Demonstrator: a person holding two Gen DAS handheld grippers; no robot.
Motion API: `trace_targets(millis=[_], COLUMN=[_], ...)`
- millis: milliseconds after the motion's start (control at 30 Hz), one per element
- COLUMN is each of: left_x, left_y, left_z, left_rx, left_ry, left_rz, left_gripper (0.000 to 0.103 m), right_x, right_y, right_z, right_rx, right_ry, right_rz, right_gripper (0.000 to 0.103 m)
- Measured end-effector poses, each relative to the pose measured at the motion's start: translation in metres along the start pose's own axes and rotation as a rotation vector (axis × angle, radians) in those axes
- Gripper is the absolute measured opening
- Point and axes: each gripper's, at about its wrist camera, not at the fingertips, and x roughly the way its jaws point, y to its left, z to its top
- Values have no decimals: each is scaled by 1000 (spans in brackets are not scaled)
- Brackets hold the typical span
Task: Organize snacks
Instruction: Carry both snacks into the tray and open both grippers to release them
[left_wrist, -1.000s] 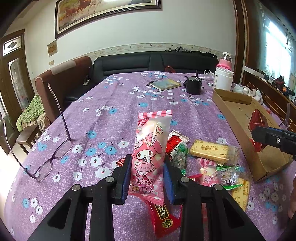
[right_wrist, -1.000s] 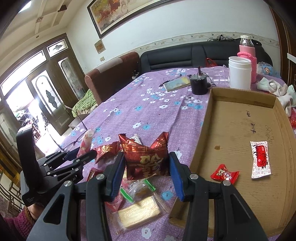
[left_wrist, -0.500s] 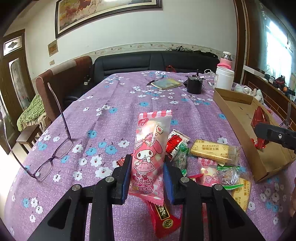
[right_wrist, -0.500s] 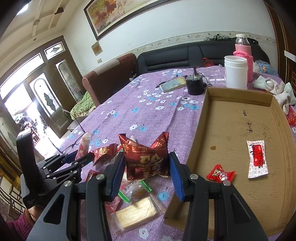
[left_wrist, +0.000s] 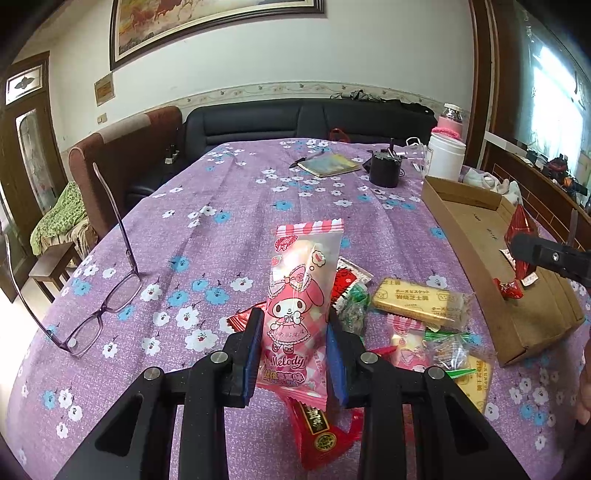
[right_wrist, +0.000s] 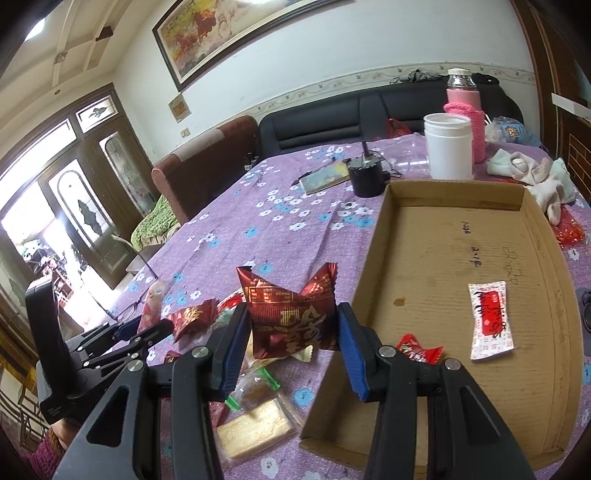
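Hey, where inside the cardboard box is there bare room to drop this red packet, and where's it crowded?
Most of the cardboard tray floor is bare: the whole far half up to its back wall, and the near left corner. Two snacks crowd the near right: a white-red sachet and a small red candy.

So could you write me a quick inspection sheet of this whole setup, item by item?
Surface: table under a purple flowered cloth.
Job's things: cardboard tray holding a white-and-red packet and a small red candy; loose snack pile beside the tray.
Clutter: eyeglasses, notebook, black pot, white jar, pink bottle, socks.
Grippers: left gripper jaws closed on the pink Melody packet; right gripper jaws closed on a dark red foil packet, held near the tray's edge.
Cables: nothing seen for certain.
Surroundings: black sofa, brown armchair, horse painting, glazed doors.
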Motion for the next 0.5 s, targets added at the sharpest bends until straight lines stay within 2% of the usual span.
trace_targets(millis=[233, 367, 500], left_x=[-14, -25, -26], left_y=[-26, -56, -94], left_z=[12, 25, 35], left_rx=[40, 91, 137], left_ry=[2, -22, -14], left_rz=[-60, -109, -180], left_gripper=[33, 33, 33], right_x=[-13, -19, -24], right_y=[-25, -43, -60], right_z=[10, 15, 17], right_rx=[71, 124, 165], right_ry=[-37, -53, -61], right_rz=[-25, -40, -79], right_gripper=[46, 46, 46])
